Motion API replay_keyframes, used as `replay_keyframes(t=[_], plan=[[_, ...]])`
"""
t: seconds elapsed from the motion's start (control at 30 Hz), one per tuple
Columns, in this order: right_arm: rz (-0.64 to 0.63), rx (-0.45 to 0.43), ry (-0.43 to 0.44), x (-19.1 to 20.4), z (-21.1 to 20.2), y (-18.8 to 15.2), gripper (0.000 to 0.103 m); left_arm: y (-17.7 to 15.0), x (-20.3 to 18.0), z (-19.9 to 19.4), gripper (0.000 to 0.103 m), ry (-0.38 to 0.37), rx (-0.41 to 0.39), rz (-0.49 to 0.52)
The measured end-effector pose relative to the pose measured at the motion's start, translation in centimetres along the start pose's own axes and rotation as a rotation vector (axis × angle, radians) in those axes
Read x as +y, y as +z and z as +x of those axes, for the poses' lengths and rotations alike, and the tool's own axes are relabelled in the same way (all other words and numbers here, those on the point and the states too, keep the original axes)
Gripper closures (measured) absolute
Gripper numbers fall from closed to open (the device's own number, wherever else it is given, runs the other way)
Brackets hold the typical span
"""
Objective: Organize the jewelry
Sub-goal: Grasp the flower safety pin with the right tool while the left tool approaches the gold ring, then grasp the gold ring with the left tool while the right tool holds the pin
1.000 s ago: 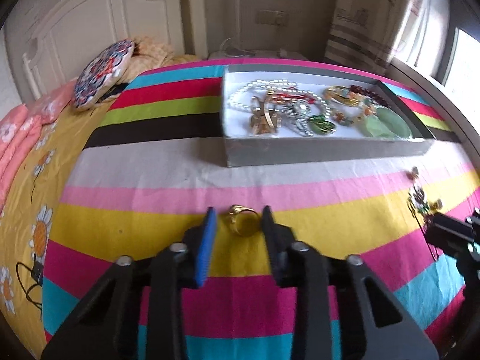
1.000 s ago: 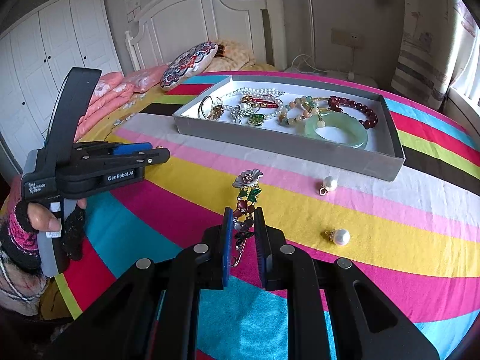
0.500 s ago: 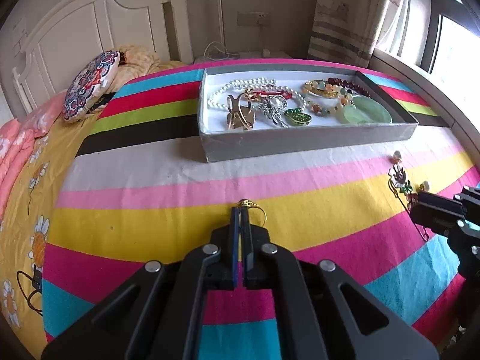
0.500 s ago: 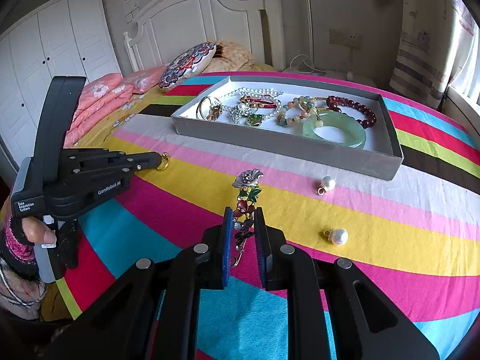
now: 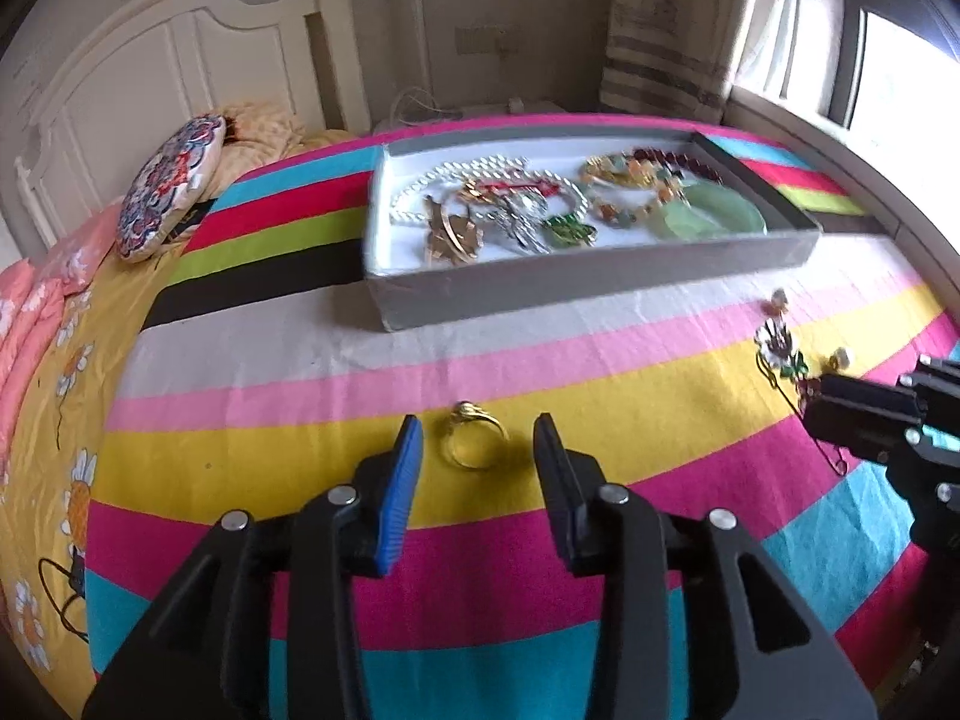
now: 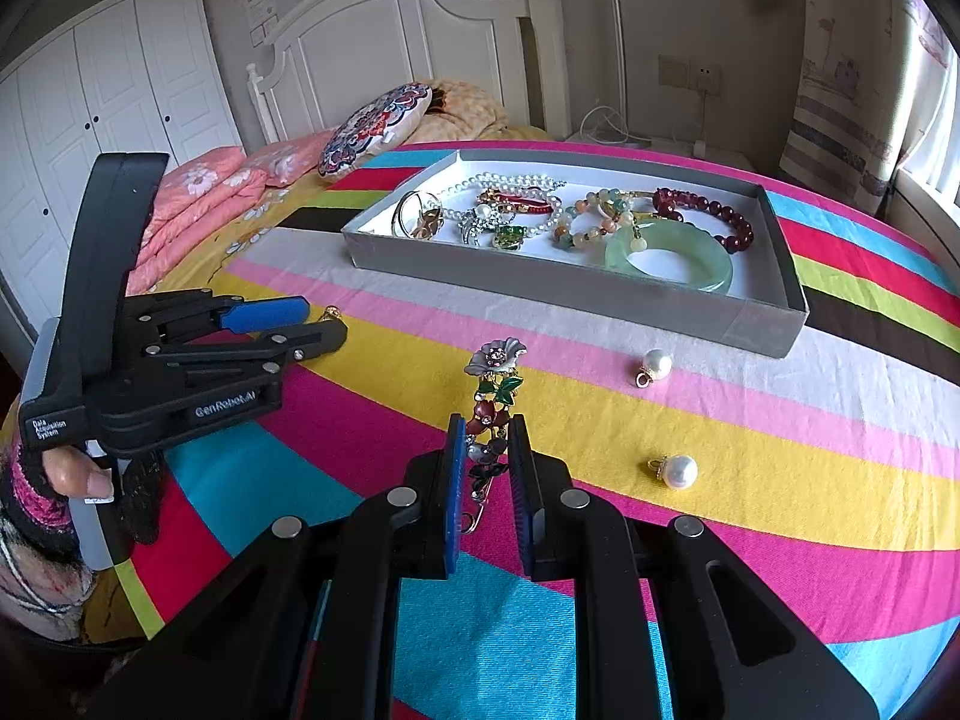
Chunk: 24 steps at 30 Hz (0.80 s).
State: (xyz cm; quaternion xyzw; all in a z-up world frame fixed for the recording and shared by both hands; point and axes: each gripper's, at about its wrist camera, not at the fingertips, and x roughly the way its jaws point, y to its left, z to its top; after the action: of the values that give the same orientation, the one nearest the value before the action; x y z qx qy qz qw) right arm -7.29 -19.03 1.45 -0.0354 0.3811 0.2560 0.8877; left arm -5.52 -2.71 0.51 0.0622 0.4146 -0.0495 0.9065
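Note:
A gold ring lies on the yellow stripe of the bedspread. My left gripper is open, with the ring between its fingertips; it also shows in the right wrist view. My right gripper is narrowly open around the lower part of a flower brooch, which lies on the cloth; the pads look apart from it. A grey jewelry tray behind holds a pearl necklace, bead bracelets, a green jade bangle and brooches. The tray also shows in the left wrist view.
Two loose pearl pendants lie on the striped bedspread right of the brooch. A round patterned cushion and pink bedding lie by the white headboard. A window is at the right.
My left gripper, open around the ring a second ago, closed on it half a second ago and has opened again; the ring lies on the cloth. My right gripper has stayed still.

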Motion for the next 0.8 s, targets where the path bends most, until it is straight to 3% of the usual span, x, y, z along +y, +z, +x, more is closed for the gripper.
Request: replay_keyframes(t=[0.1,0.27,0.37,0.57,0.63,0.67,0.7,0.73,0.8], plan=[[0.002,0.000,0.001,0.0,0.0,0.0,0.087,0.2,-0.5,0.1,0.083,-0.013,-0.002,0.024],[0.006,-0.007,0.005,-0.1,0.0,0.0,0.087,0.0,-0.7,-0.1,0.084,-0.001,-0.010,0.038],[0.005,-0.019,0.006,-0.1,-0.3,-0.1,0.087,-0.2,-0.5,-0.5,0.095,-0.007,-0.017,0.027],[0.004,-0.027,0.006,-0.1,-0.5,-0.2,0.087,-0.2,-0.9,-1.0,0.095,-0.014,-0.019,0.042],[0.004,-0.026,0.006,-0.1,-0.5,-0.2,0.087,-0.3,-1.0,-1.2,0.070,-0.018,-0.020,0.038],[0.003,-0.025,0.007,-0.1,-0.4,-0.2,0.087,-0.3,-1.0,-1.3,0.048,-0.015,-0.029,0.034],[0.002,-0.024,0.007,0.0,-0.4,-0.2,0.087,-0.4,-1.1,-1.5,0.041,-0.009,-0.046,0.034],[0.001,-0.022,0.008,0.0,-0.4,-0.2,0.087,-0.4,-1.3,-1.5,0.041,-0.006,-0.047,0.039],[0.002,-0.017,0.010,0.0,-0.4,-0.2,0.087,-0.6,-1.9,-0.6,0.048,-0.008,-0.004,0.064]])
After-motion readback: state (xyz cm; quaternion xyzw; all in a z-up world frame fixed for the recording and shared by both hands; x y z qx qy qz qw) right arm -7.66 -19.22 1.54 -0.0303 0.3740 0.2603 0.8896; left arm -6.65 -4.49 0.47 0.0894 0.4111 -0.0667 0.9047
